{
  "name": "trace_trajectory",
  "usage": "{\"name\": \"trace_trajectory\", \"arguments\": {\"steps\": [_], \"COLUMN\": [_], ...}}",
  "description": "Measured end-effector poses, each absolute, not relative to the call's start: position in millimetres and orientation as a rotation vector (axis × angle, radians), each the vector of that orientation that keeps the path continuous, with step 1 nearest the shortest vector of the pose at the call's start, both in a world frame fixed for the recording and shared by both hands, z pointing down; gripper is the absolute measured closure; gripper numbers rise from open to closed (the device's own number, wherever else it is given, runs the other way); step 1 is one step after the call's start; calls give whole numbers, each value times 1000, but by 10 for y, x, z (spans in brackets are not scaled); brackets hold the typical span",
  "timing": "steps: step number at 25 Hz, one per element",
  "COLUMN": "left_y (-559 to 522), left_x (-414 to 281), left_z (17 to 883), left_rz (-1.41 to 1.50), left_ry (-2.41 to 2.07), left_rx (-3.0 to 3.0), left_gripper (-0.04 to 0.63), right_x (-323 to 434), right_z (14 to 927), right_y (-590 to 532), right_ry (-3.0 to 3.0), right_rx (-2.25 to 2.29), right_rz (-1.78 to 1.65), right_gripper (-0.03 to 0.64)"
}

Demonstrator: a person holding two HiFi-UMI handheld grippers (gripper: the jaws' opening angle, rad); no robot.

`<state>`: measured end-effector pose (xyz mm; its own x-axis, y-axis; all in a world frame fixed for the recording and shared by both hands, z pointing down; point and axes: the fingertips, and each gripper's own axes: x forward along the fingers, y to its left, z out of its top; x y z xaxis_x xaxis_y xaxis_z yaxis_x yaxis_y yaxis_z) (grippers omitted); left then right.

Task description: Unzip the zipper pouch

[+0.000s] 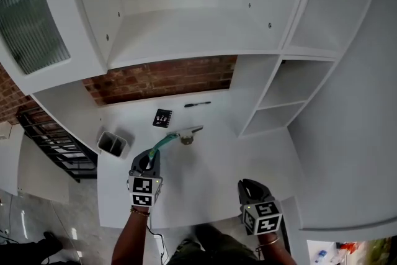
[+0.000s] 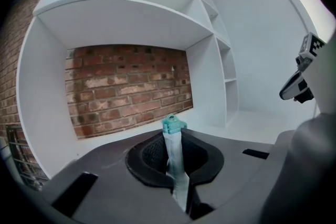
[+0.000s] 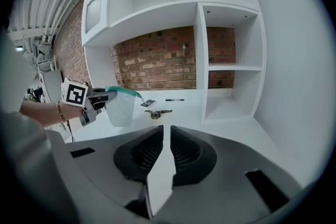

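Note:
The zipper pouch (image 1: 162, 143) is a pale translucent bag with a teal zipper along its top edge. My left gripper (image 1: 147, 164) is shut on one end and holds it above the white desk (image 1: 205, 164). In the left gripper view the pouch (image 2: 173, 152) stands edge-on between the jaws, its teal end sticking out in front. The right gripper view shows the pouch (image 3: 121, 106) hanging from my left gripper (image 3: 105, 97). My right gripper (image 1: 251, 186) hovers at the desk's near right, apart from the pouch. Its (image 3: 166, 131) jaws are almost together, with only a thin slit and nothing between them.
On the desk lie a small metal tool (image 1: 189, 134), a black card (image 1: 162, 118) and a black pen (image 1: 197, 104). A grey bin (image 1: 112, 143) stands at the left edge. Brick wall (image 1: 161, 79) backs the desk, and white shelves (image 1: 273, 96) rise on the right.

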<state>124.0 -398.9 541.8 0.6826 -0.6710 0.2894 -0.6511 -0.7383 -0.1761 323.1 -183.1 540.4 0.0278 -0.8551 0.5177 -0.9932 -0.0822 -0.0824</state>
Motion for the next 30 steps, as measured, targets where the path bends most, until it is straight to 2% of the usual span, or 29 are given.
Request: {"name": "trace_trajectory", "arguments": {"steps": [14,15,17,18,22,25,30], "left_y": [-3877,-3871,-3844,-3816,-3655,-3546,-3397], "left_x": [1438,1450,1490,1512,1575,1604,1642], "left_z": [5782,5822,5938,5997,6174,6288,6346], "left_rz": [-493,-496,-537,-569,-671,-721,-758], "left_ry": [1021,1016,987,964,869,805,701], "left_rx": [-2975,-3006,-3078,-3101,-3128,-3179,-3207], "left_gripper": [576,537,413,381,314,216,134], "right_x": [3260,3263,3260,3252,3217,3229,3233], "right_z": [5536,5547,5572,5578,5556,5559,5583], "right_y": [-1915,-1914,-1908,-1906,-1900,-1878,-1847], "right_ry": [-1908,-1906,-1902,-1903,-1916,-1912,-1901], "right_rx": [1965,1965,1961,1959,1959,1959,1962], "right_rz": [680,679,678,679,691,696,697], "right_gripper": [577,577,577,577,577,577,577]}}
